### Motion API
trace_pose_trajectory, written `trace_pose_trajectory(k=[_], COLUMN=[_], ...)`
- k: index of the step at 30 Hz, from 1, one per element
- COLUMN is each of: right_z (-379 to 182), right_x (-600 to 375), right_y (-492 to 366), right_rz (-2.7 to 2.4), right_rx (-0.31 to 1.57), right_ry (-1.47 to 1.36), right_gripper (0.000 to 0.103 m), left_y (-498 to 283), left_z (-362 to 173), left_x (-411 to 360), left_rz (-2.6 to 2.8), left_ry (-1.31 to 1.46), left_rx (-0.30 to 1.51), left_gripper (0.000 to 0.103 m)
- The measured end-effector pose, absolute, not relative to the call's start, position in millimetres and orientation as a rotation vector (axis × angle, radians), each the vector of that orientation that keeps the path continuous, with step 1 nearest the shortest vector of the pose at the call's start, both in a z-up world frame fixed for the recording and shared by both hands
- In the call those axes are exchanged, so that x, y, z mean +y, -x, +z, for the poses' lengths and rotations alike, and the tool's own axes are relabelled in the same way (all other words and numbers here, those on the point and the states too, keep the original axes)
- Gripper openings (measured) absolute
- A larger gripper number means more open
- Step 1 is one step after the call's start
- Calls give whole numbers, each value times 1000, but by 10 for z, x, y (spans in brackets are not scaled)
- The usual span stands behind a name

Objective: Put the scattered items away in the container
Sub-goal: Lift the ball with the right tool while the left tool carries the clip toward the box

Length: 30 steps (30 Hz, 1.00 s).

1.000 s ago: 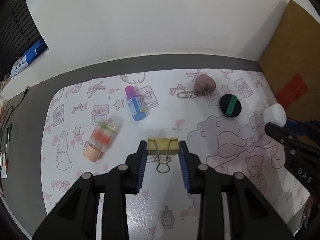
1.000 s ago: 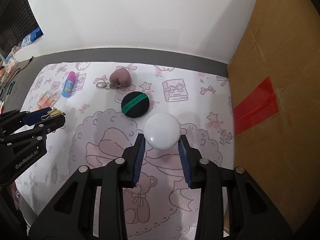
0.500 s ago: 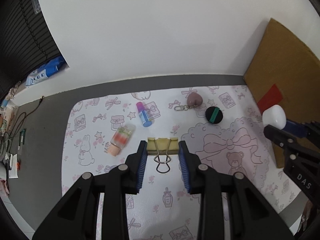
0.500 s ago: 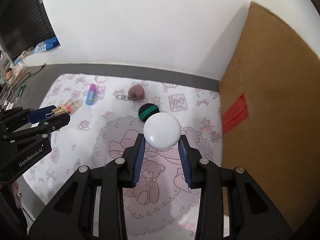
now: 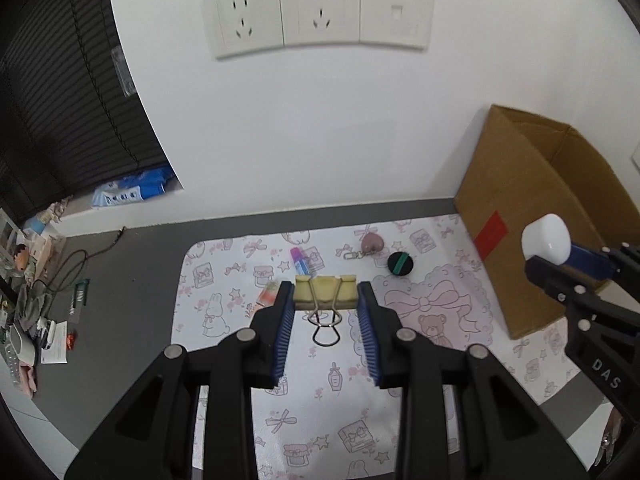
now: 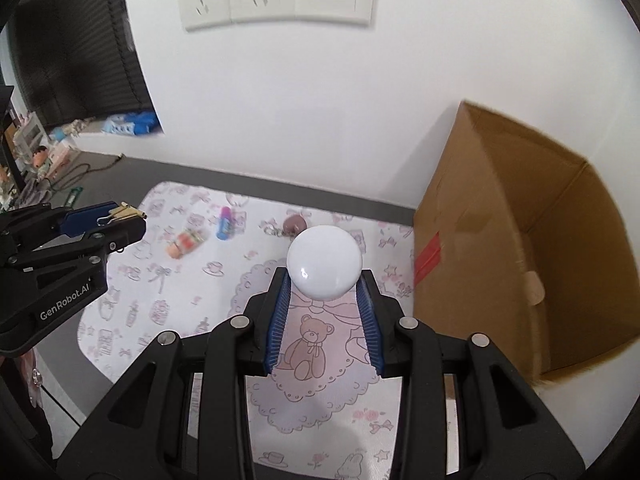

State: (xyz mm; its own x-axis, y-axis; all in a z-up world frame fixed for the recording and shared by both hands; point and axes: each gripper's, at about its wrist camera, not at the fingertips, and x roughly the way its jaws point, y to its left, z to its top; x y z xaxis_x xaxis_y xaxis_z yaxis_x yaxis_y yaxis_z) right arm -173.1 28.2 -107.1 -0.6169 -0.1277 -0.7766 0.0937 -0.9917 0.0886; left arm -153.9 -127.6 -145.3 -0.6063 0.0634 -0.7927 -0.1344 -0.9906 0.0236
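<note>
My left gripper (image 5: 325, 299) is shut on a yellow binder clip (image 5: 325, 291), held high above the patterned mat (image 5: 320, 400). My right gripper (image 6: 325, 285) is shut on a round white jar (image 6: 325, 264), also raised; it shows at the right of the left wrist view (image 5: 546, 239). An open cardboard box (image 6: 500, 240) stands upright at the mat's right edge. On the mat lie a blue-and-purple tube (image 5: 300, 261), a clear bottle with an orange cap (image 5: 267, 294), a pink heart keychain (image 5: 372, 243) and a black-and-green puff (image 5: 401, 263).
A white wall with sockets (image 5: 316, 16) rises behind the mat. Cables and clutter (image 5: 40, 280) lie on the grey table at the left. The left gripper shows at the left of the right wrist view (image 6: 120, 216).
Both grippers have risen well above the mat with their objects still held. The box's open top has come into view.
</note>
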Motion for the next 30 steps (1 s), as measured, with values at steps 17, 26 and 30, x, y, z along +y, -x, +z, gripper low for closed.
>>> trace_pose_trajectory(k=[17,26,30], right_z=[-151,45,29], right_x=[375,332,314], right_y=[1244,1016,995], right_rz=[-2837,-2870,-2867], right_rx=[-58,-39,-31], right_ry=[-1095,-1042,-1059], right_gripper=[35,35,35], left_y=[1030,868,838], left_z=[-571,-459,-466], left_x=[-1257,-1283,-1320], left_rz=[2824,2829,2822], left_ry=[1115,1070,1075], left_rx=[142,139,143], left_gripper=[31,31,31])
